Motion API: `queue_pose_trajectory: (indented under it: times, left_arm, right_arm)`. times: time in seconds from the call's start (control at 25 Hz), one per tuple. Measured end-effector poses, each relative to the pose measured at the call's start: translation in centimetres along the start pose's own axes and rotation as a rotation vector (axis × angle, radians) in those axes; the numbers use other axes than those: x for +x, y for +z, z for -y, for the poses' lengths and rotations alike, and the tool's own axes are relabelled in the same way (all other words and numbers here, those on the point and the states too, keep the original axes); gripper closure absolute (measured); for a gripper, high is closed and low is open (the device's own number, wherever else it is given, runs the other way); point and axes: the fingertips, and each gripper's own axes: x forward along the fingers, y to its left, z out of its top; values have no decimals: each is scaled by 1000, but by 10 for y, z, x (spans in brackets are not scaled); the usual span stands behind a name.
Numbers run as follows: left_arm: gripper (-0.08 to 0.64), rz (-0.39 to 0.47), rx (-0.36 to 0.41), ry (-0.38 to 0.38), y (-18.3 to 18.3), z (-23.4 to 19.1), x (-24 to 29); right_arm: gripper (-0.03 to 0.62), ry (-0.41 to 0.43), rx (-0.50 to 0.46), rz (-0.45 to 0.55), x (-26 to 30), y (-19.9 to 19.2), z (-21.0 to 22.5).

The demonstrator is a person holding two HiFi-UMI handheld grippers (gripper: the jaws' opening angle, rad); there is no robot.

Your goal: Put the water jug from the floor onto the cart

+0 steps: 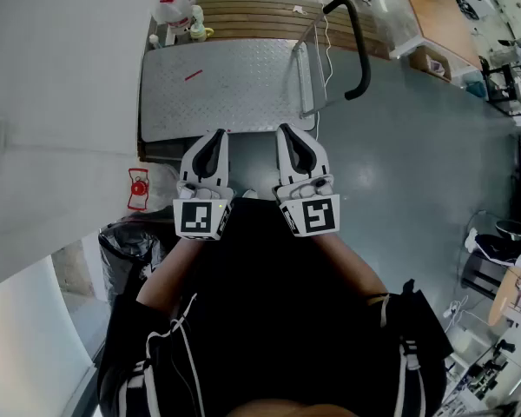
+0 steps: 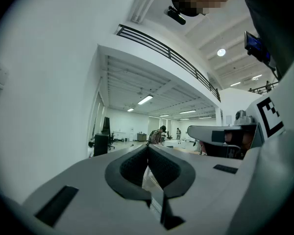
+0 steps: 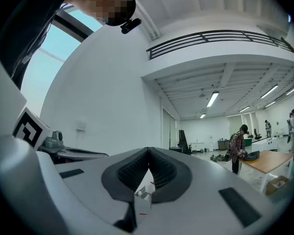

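I see the water jug [image 1: 175, 3] at the top of the head view. It is clear plastic with a red-and-white label, and it sits on the floor by the white wall, just beyond the cart's far left corner. The cart [image 1: 226, 94] is a low, flat platform of grey tread plate with a small red mark on its deck. A black tubular handle [image 1: 358, 46] stands at its right end.

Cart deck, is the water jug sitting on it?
No, the cart deck holds no jug; the water jug stands beyond its far left corner.
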Motion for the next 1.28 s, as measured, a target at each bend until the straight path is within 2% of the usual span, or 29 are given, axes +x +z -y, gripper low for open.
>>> queue_pose_trajectory:
  times: [0.24,0.52,0.68,0.96,1.28]
  left_arm:
    - [541,-17,-4,32,-5,1,-16]
    - [541,-34,-33,111,-20,-19,-40]
    - [541,-36,-33,138,-27,-22,-58]
    - [541,-45,-39,186,-26,-22,-77]
    - [541,-79,-43,183,-41,-28,-81]
  right_arm:
    - [575,-1,13,-18,-14,-5,-4]
    - [574,-18,36,-26,-29,-14,-4]
    - [574,-11,27,-23,-37,-17,-12]
    - [574,9,70,-35,-49,-23,-25]
    - [574,-10,93,-60,-50,-38,-29]
